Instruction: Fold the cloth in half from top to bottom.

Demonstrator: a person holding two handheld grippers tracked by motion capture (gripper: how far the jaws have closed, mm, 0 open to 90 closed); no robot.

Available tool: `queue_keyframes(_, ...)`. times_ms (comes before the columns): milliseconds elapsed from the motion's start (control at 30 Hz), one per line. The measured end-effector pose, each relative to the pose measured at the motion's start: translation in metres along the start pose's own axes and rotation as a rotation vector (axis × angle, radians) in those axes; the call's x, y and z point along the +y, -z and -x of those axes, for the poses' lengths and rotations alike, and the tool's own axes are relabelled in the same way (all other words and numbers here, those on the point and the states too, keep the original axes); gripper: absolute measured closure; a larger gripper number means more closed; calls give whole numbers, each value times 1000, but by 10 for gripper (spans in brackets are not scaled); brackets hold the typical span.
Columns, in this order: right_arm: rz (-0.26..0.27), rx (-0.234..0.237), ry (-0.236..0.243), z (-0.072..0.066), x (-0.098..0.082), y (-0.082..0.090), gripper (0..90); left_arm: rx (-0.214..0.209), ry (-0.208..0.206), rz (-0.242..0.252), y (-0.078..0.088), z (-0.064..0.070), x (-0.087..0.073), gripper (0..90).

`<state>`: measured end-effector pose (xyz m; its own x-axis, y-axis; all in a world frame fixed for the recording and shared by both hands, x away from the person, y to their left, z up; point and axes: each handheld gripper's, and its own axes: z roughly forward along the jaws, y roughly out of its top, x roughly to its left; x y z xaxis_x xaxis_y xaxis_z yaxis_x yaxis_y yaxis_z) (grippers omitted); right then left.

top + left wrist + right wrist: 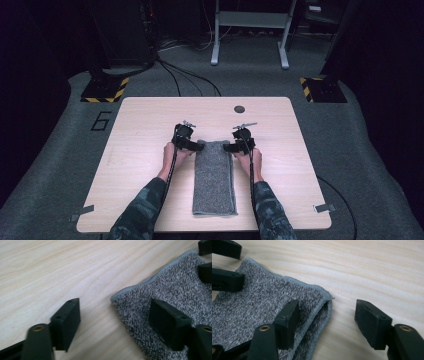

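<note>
A grey speckled towel (pixel 215 175), folded into a long strip, lies lengthwise on the light wooden table (pixel 145 135). My left gripper (pixel 199 146) is at the strip's far left corner and my right gripper (pixel 229 147) at its far right corner. In the left gripper view, the left gripper (pixel 113 305) is open: one jaw is over bare wood, the other over the towel (pixel 175 290). In the right gripper view, the right gripper (pixel 327 305) is open across the folded corner of the towel (pixel 262 297), its layers slightly parted. Nothing is pinched.
A small round hole (pixel 239 109) sits in the table near its far edge. Beyond the table are a metal frame (pixel 250 30), cables on the grey floor and two yellow-black striped bases (pixel 105 90). Tape tabs (pixel 324 208) mark the front corners.
</note>
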<state>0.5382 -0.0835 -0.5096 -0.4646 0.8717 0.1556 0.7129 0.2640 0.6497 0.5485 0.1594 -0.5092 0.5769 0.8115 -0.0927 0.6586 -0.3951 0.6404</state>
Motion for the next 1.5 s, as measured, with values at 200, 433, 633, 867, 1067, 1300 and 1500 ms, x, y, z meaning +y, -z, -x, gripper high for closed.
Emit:
queue_keyframes(200,-23,2,45,-9,6,-5,727,0,-70,-3,-1,9,3,629)
queue_keyframes(433,-26,2,74,-13,8,-7,850,-12,-88,2,-1,12,6,856)
queue_keyframes(633,12,2,85,-16,14,4,859,-9,-96,51,13,8,10,868)
queue_keyframes(867,64,-3,110,-20,21,19,861,11,-100,104,29,11,21,869)
queue_keyframes(1067,100,-5,116,-20,30,33,862,19,-111,133,42,13,30,869)
queue_keyframes(1300,159,-10,132,-18,40,54,861,29,-129,187,60,18,42,869)
queue_keyframes(1500,208,-20,149,-22,49,70,860,39,-136,237,77,20,52,869)
